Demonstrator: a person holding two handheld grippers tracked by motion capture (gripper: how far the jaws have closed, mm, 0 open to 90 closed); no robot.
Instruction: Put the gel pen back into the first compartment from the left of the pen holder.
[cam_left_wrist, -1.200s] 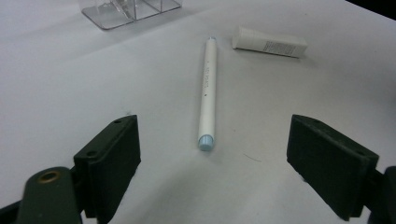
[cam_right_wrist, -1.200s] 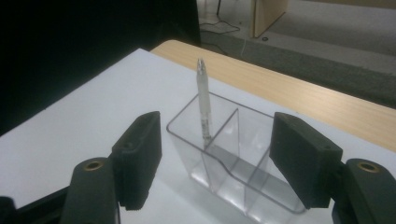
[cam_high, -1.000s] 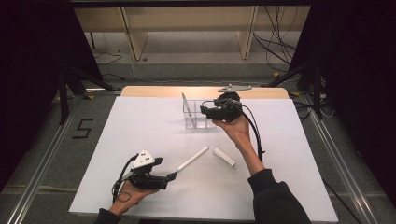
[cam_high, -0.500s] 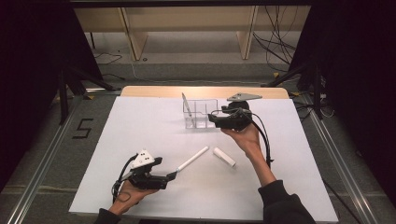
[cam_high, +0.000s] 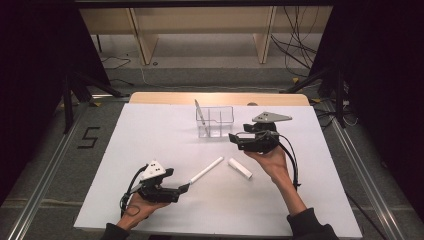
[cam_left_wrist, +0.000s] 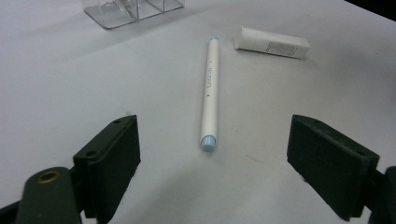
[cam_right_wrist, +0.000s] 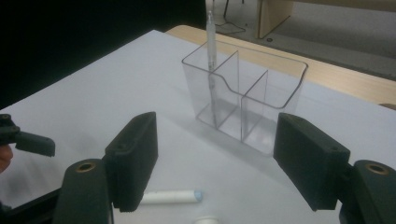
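A clear compartment organizer (cam_high: 216, 122) stands at the back of the white table, with a thin pen (cam_high: 199, 113) leaning upright in its left compartment. A white pen (cam_high: 206, 169) lies mid-table with a short white tube (cam_high: 240, 168) to its right. My left gripper (cam_high: 181, 190) is open and rests low, with the pen's blue end (cam_left_wrist: 208, 142) just ahead between its jaws, untouched. My right gripper (cam_high: 235, 141) hovers to the right of the organizer (cam_right_wrist: 252, 88) and faces it. It is open, has just widened a little, and holds nothing.
The white table sheet (cam_high: 150, 135) ends at a wooden strip (cam_high: 165, 98) along the back. Black stands and cables sit on the floor beyond. In the right gripper view the white pen (cam_right_wrist: 170, 196) lies below the jaws and the left gripper's jaw (cam_right_wrist: 28, 139) shows at the left.
My right gripper has drawn back from over the organizer, moving right, toward the person and slightly lower. The left gripper, the pen and the tube have stayed put.
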